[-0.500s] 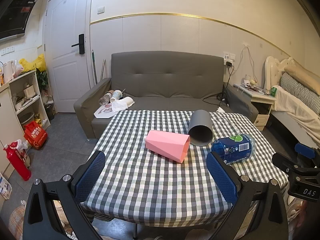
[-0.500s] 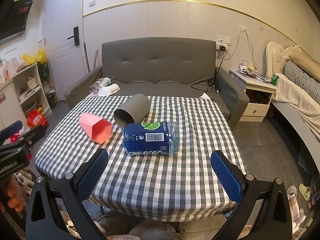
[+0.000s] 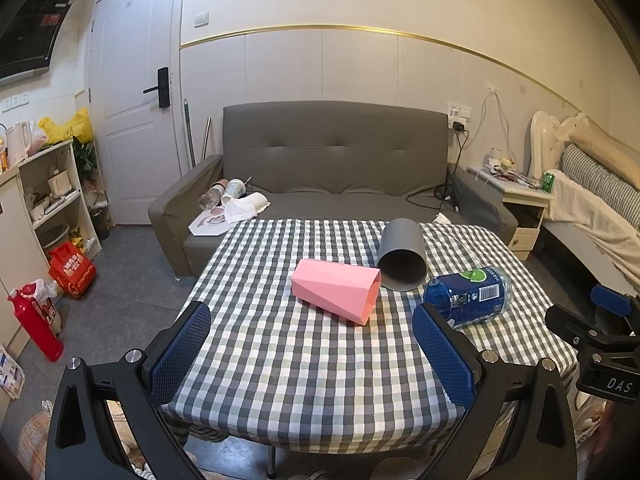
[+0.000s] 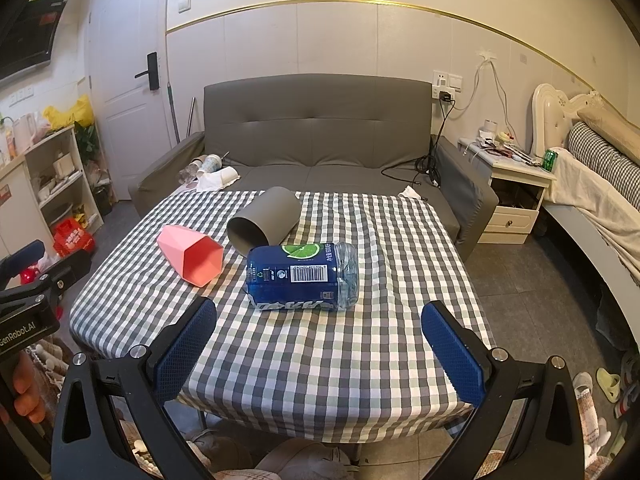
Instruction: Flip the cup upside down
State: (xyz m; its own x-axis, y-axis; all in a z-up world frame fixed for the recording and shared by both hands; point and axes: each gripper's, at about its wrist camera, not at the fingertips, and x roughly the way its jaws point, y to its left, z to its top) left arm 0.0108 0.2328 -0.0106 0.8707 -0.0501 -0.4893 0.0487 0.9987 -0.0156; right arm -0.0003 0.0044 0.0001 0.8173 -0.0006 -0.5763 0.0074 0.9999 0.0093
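Observation:
A pink faceted cup [image 3: 336, 290] lies on its side in the middle of the checked table [image 3: 280, 360], mouth toward the near right; it also shows in the right wrist view [image 4: 192, 254]. A grey cup [image 3: 401, 254] lies on its side just behind it, mouth toward me, also in the right wrist view [image 4: 264, 222]. My left gripper [image 3: 312, 348] is open and empty, short of the pink cup. My right gripper [image 4: 320, 346] is open and empty above the near table edge, short of the bottle.
A blue-labelled plastic bottle [image 4: 302, 276] lies on its side right of the cups, also in the left wrist view [image 3: 468, 296]. A grey sofa [image 3: 332, 168] stands behind the table, a nightstand [image 4: 516, 184] and bed to the right, shelves [image 3: 48, 196] to the left.
Both views are almost the same; the left gripper has shifted very slightly. The cups and bottle have not moved.

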